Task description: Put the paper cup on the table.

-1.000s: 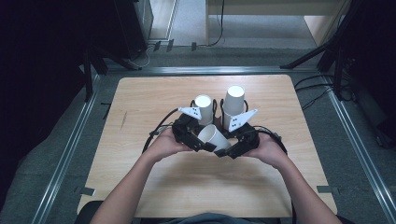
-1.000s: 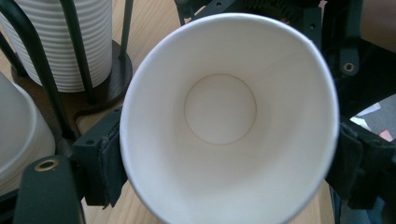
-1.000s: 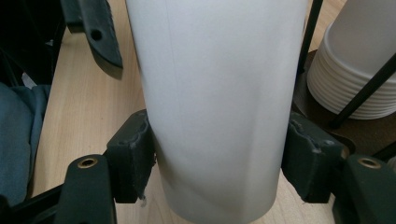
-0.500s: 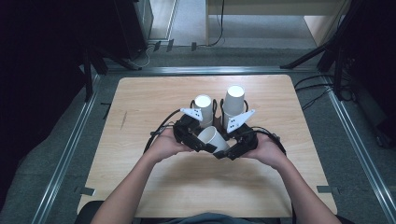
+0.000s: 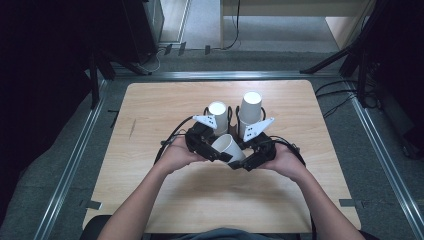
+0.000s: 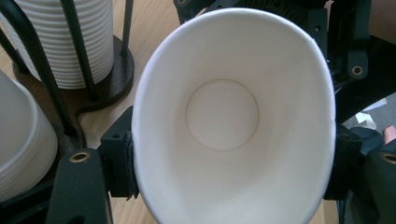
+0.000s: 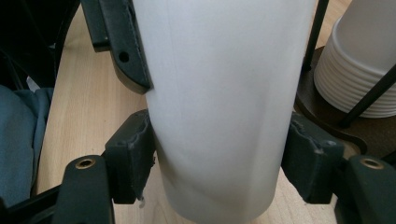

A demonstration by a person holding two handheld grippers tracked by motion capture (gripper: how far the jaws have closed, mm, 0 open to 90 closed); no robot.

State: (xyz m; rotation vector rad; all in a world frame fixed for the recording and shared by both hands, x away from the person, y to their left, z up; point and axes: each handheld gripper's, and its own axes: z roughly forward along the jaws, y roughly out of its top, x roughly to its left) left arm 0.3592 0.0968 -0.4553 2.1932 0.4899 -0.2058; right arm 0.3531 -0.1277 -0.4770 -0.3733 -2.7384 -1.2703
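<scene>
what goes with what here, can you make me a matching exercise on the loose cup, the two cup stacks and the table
Things:
1. loose paper cup
2. taller cup stack
3. shorter cup stack
4. table

Descriptions:
A. light wood, under everything
B. lies on its side between the left gripper and the right gripper, both clamped on it
C. in the wire holder on the right side of the high view
D. in the wire holder on the left side of the high view

Pairs: 1-B, 2-C, 3-D, 4-A
</scene>
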